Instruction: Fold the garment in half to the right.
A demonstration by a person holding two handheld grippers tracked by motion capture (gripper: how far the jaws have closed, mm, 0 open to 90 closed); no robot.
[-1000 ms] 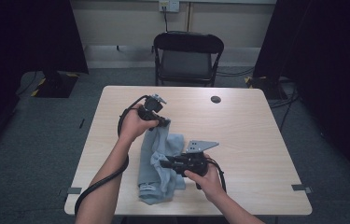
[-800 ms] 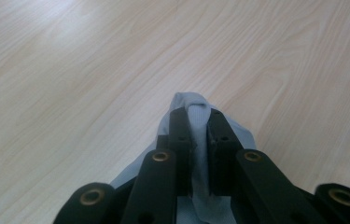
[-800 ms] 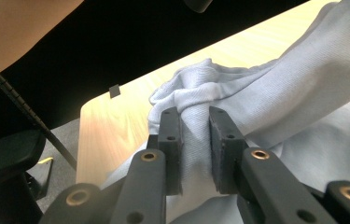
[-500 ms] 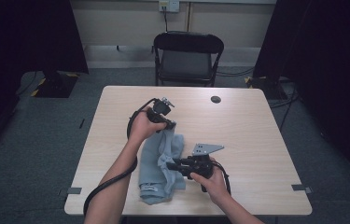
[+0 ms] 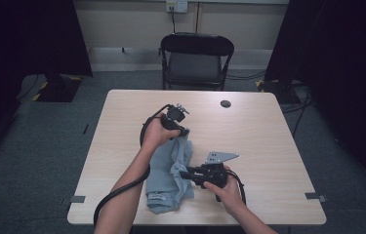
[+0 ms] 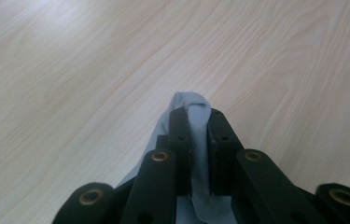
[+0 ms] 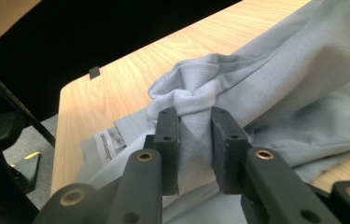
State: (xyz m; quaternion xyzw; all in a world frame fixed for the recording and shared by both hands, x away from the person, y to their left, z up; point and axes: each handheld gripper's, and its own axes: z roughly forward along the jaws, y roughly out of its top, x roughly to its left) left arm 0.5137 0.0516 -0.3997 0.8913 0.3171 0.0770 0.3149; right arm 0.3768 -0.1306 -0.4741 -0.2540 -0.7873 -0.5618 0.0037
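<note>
Pale blue-grey knit, soft and limp: a small garment (image 5: 171,170) lies crumpled on the near half of the light wood-grain table (image 5: 263,141), stretched between the two tools. It looks like a jersey or fleece weave, matte, with a ribbed hem and a sewn-in label (image 7: 105,144) near one edge; which garment it is I cannot quite tell from the bunching.

Left gripper (image 5: 180,130): jaws shut tight on a thin fold of the cloth, a rounded tuck of fabric poking out past the tips (image 6: 197,105). It holds the far end of the garment, low over the tabletop.

Right gripper (image 5: 186,174): jaws have just been opening a little, yet a thick wad of fabric (image 7: 191,116) sits pinched between the pads, which press on it.

Handling judgement: light, no stiffness, drapes and sags wherever unsupported. It is not fragile and not slippery, as the knit grips the rubbery pads well. Best holds are at hems or corners, taking a single layer rather than a bunch, so that the cloth spreads flat when pulled apart. A bunched grip like the right one likely drags hidden layers along.
</note>
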